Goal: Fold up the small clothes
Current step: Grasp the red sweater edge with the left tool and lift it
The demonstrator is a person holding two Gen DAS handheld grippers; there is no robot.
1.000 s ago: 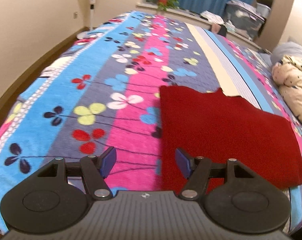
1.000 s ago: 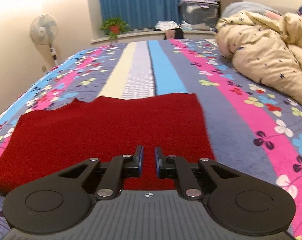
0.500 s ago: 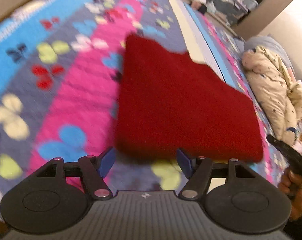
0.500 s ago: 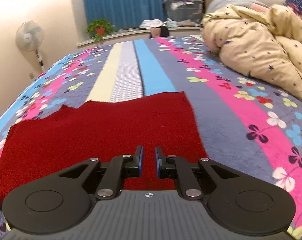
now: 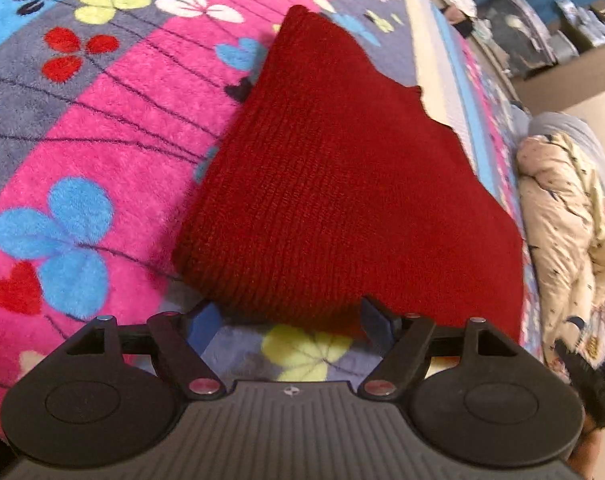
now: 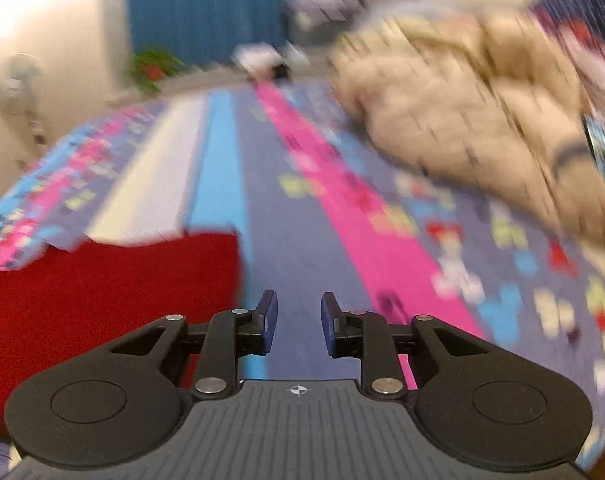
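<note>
A red knitted garment (image 5: 342, 184) lies folded flat on the flowered bedspread (image 5: 102, 120). My left gripper (image 5: 292, 320) is open, its fingers straddling the garment's near edge just above the bedspread; the cloth is not pinched. In the right wrist view, which is blurred, the garment (image 6: 102, 300) lies at the lower left. My right gripper (image 6: 298, 320) is open and empty, over the bedspread (image 6: 302, 248) just right of the garment's right edge.
A beige crumpled quilt (image 5: 562, 220) lies on the right side of the bed, also in the right wrist view (image 6: 462, 120). Storage boxes (image 5: 542, 32) stand beyond the bed. A fan (image 6: 18, 92), a potted plant (image 6: 150, 68) and blue curtains (image 6: 206, 4) stand at the far wall.
My left gripper has dropped down and closed in on the garment's near edge. My right gripper has opened, let go of the garment and swung right, off the cloth.
</note>
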